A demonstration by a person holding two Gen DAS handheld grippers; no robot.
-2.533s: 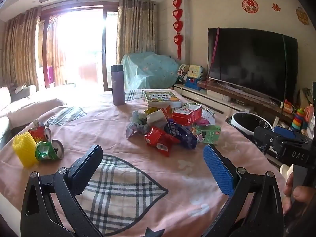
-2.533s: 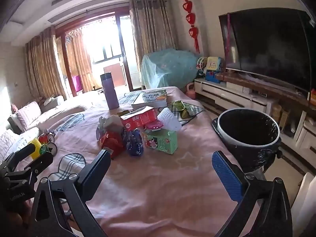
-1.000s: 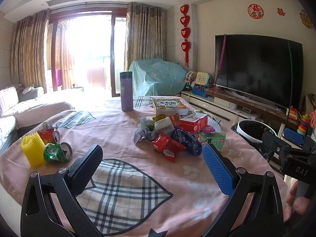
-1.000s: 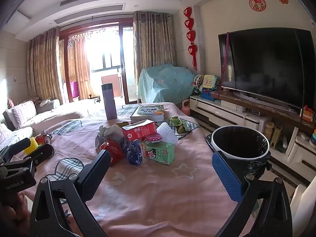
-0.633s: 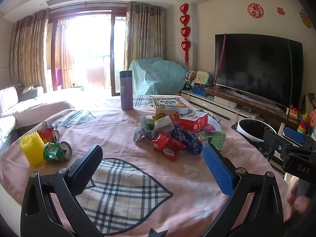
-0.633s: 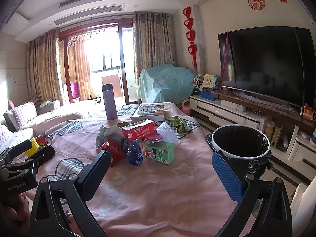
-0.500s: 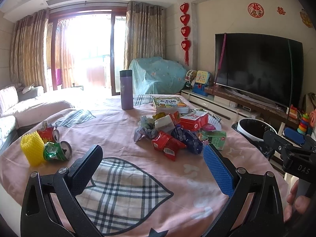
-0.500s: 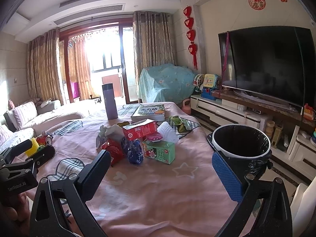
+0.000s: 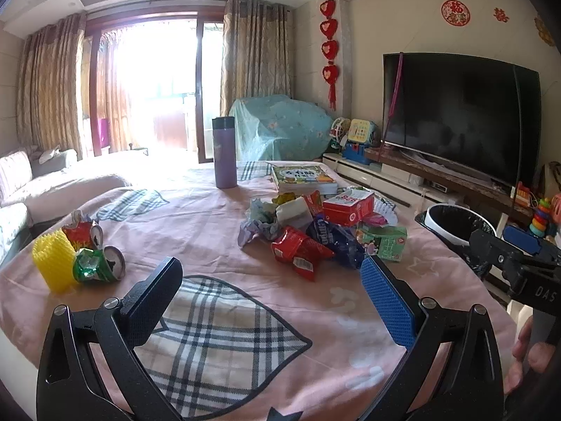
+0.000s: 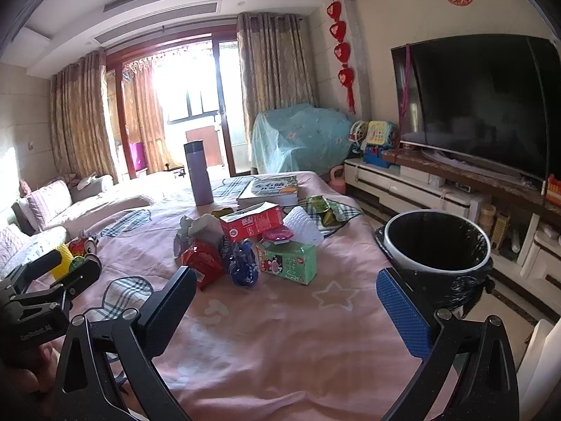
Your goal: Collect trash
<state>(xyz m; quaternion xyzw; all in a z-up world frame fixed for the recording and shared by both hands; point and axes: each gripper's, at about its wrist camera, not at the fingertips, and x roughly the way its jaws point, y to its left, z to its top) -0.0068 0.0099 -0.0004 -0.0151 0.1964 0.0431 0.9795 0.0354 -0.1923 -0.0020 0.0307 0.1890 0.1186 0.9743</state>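
A pile of trash lies mid-table on the pink cloth: a red wrapper (image 9: pixel 298 247), a blue wrapper (image 9: pixel 333 240), a green carton (image 9: pixel 384 242), a red box (image 9: pixel 347 205) and crumpled paper (image 9: pixel 259 222). The same pile shows in the right wrist view, with the green carton (image 10: pixel 289 261) and red box (image 10: pixel 250 224). A black-lined bin (image 10: pixel 436 245) stands beside the table's right edge. My left gripper (image 9: pixel 271 296) is open and empty, short of the pile. My right gripper (image 10: pixel 284 303) is open and empty, near the table's front.
Two crushed cans (image 9: pixel 100 263) and a yellow ridged object (image 9: pixel 52 263) lie at the table's left. A purple flask (image 9: pixel 224 152) and a book (image 9: pixel 303 177) stand at the far side. A TV (image 9: pixel 459 119) and toys line the right wall.
Both views have risen and levelled slightly since 2.5 s ago; in the last half second almost nothing has moved. Both grippers stay open.
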